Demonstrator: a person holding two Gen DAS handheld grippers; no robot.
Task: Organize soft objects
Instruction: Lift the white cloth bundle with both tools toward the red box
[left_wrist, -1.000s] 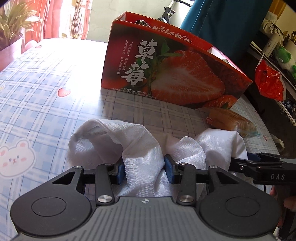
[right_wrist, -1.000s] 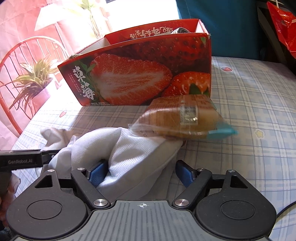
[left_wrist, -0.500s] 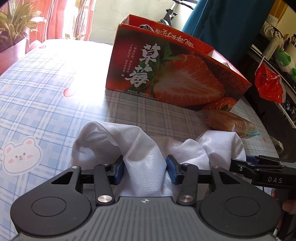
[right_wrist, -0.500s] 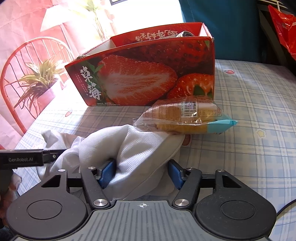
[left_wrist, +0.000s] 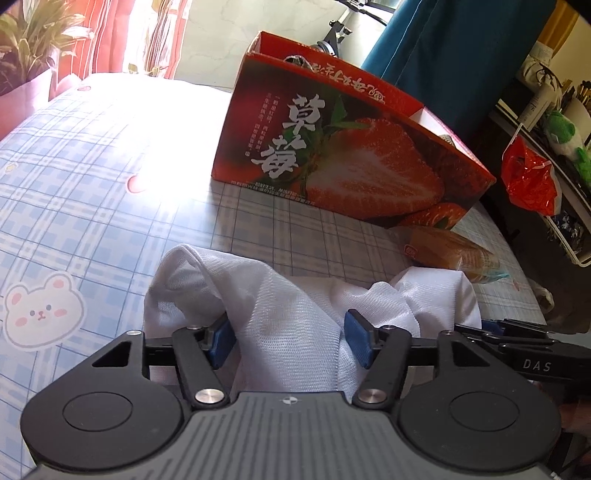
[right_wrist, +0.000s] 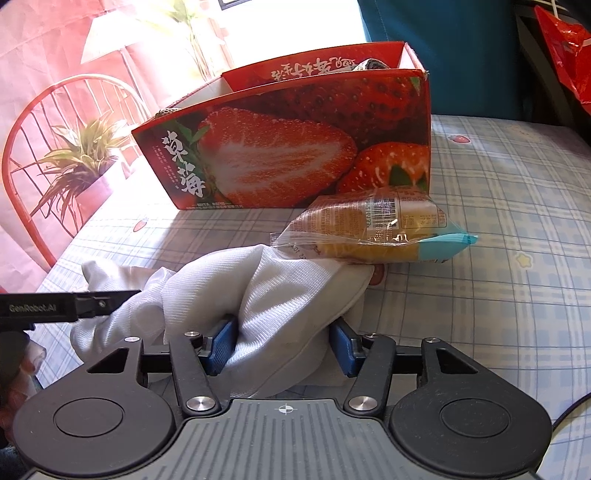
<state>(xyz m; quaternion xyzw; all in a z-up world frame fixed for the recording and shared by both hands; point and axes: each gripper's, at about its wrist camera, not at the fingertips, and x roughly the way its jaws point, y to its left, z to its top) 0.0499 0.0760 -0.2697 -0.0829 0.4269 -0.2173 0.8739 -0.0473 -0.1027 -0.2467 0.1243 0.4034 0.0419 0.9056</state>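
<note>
The white cloth (left_wrist: 295, 325) lies bunched on the checked tablecloth (left_wrist: 92, 206), just in front of the strawberry box (left_wrist: 343, 155) and touching the wrapped bread (right_wrist: 373, 229). The left gripper (left_wrist: 290, 341) has just been opening, so its blue pads sit a bit off the fabric between them. The right gripper (right_wrist: 282, 345) has been closing and now pinches a fold of the cloth.
</note>
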